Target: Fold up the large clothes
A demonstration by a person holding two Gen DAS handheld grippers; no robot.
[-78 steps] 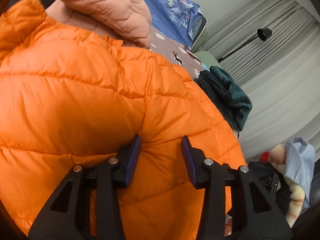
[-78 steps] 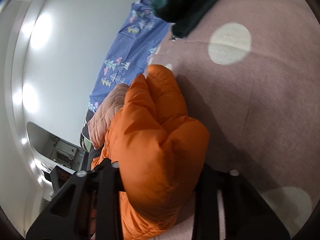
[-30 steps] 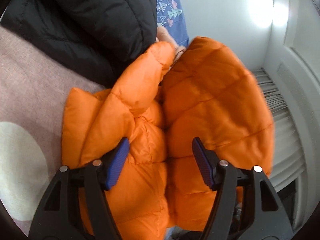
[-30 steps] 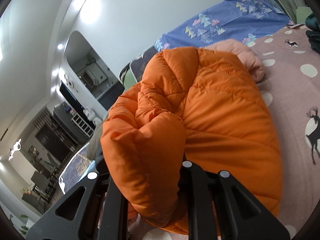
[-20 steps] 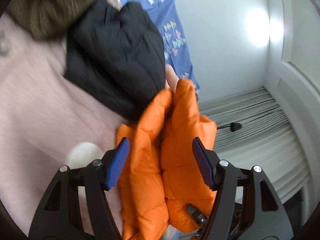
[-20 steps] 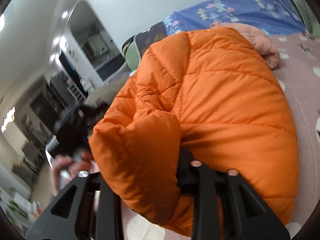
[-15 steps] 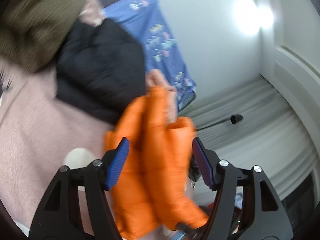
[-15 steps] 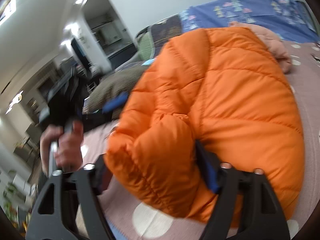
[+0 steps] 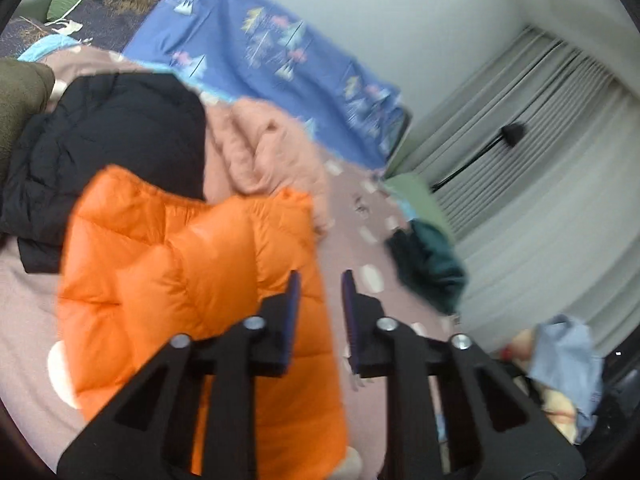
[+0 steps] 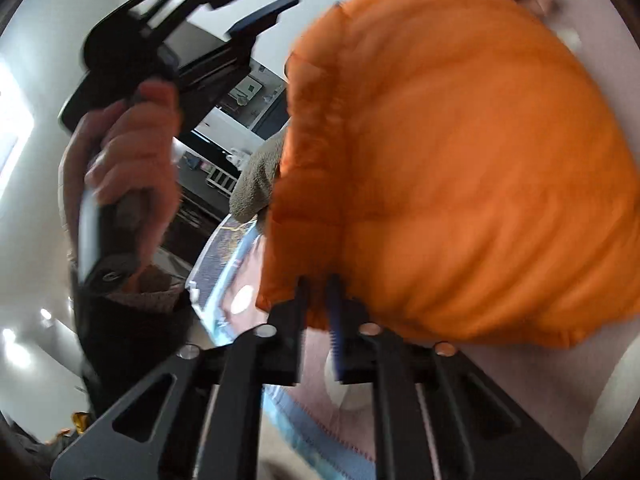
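An orange puffer jacket [image 9: 192, 272] lies bunched on the pink dotted bedspread [image 9: 24, 308]. In the left wrist view my left gripper [image 9: 318, 280] hovers above the jacket's right edge, its jaws a narrow gap apart with nothing between them. In the right wrist view the jacket [image 10: 460, 152] fills the right side. My right gripper [image 10: 318, 284] is closed to a narrow slit at the jacket's lower edge, and some orange fabric sits between the tips. The left gripper [image 10: 256, 0] shows at top left, held by a hand.
A black jacket [image 9: 108, 148], a pink quilted jacket [image 9: 264, 148] and an olive garment [image 9: 20, 100] lie behind the orange one. A dark green garment [image 9: 428, 264] lies to the right. A blue patterned sheet [image 9: 280, 52] and grey curtains [image 9: 540, 160] are behind.
My left gripper has let go of the jacket, narrowed its jaws and swung away. My right gripper has narrowed from a thick fold to a thin edge. The jacket has dropped onto the bed.
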